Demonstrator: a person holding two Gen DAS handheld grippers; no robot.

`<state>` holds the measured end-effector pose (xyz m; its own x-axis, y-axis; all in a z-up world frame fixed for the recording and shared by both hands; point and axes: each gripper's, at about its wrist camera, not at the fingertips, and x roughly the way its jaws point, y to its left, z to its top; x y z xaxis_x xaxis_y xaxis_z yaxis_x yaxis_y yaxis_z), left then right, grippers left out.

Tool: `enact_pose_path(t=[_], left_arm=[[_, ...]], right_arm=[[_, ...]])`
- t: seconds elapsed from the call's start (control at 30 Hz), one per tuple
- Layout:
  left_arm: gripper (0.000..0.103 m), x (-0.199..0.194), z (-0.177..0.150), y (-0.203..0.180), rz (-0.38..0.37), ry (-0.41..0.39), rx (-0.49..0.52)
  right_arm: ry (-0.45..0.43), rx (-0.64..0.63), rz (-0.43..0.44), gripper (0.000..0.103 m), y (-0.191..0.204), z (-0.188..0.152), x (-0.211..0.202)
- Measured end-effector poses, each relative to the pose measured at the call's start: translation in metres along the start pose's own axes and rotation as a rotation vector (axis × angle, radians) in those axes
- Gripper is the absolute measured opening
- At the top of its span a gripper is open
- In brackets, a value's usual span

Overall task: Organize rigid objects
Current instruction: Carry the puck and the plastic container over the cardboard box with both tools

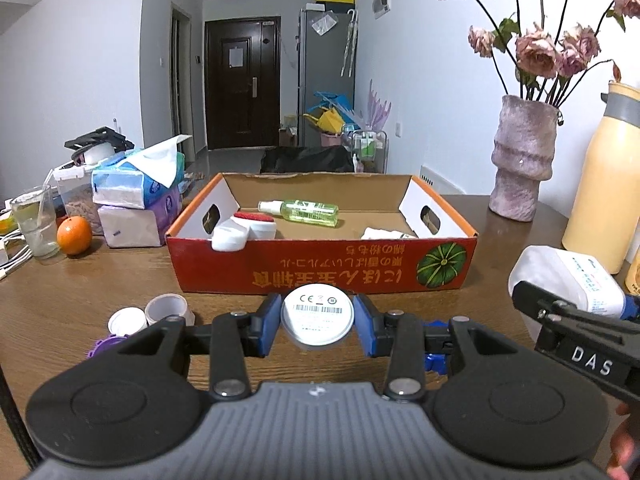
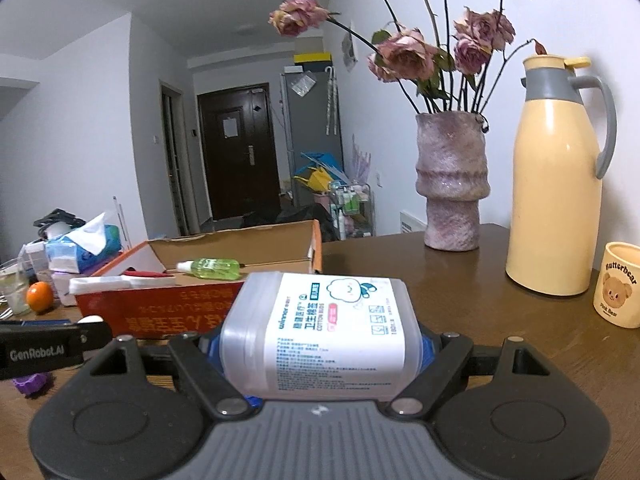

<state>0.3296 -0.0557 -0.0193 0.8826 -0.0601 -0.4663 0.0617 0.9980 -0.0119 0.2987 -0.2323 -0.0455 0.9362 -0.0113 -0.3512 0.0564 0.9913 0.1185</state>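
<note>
— Holding what, each side?
— Left gripper (image 1: 318,318) is clamped on a round tin (image 1: 317,315); right gripper (image 2: 320,344) is closed around a cotton-bud box (image 2: 320,332).
— Ahead?
— One red carton (image 1: 320,268) just beyond the left gripper, on the brown table (image 1: 80,280), blocking the way forward. Inside: one spray bottle (image 1: 300,211). Two small caps (image 1: 166,309) lie left; one vase (image 2: 452,180), one flask (image 2: 556,184), one mug (image 2: 620,284) right of the right gripper. A dark door (image 1: 242,82) at the room's far end.

You face white walls (image 1: 80,60), a dark brown entry door (image 1: 242,80) down the hallway, grey refrigerator (image 1: 326,76) beside it, brown wooden table (image 2: 400,264) in front, wall radiator (image 1: 440,182) on your right.
</note>
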Motion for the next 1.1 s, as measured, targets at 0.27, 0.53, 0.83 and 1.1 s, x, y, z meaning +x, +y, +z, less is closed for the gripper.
enact_pose_path(t=[0.27, 0.53, 0.83, 1.1], left_arm=[[0.041, -0.013, 0.012, 0.004, -0.008, -0.035, -0.009], [0.041, -0.015, 0.028, 0.015, 0.014, -0.074, -0.043], [0.041, 0.001, 0.047, 0.021, 0.039, -0.090, -0.073], [0.041, 0.022, 0.057, 0.024, 0.060, -0.091, -0.086]], right_arm=[[-0.035, -0.014, 0.031, 0.082, 0.011, 0.006, -0.006], [-0.064, -0.027, 0.063, 0.082, 0.028, 0.015, -0.003], [-0.098, -0.023, 0.080, 0.082, 0.041, 0.030, 0.012], [-0.111, -0.020, 0.096, 0.082, 0.048, 0.040, 0.033]])
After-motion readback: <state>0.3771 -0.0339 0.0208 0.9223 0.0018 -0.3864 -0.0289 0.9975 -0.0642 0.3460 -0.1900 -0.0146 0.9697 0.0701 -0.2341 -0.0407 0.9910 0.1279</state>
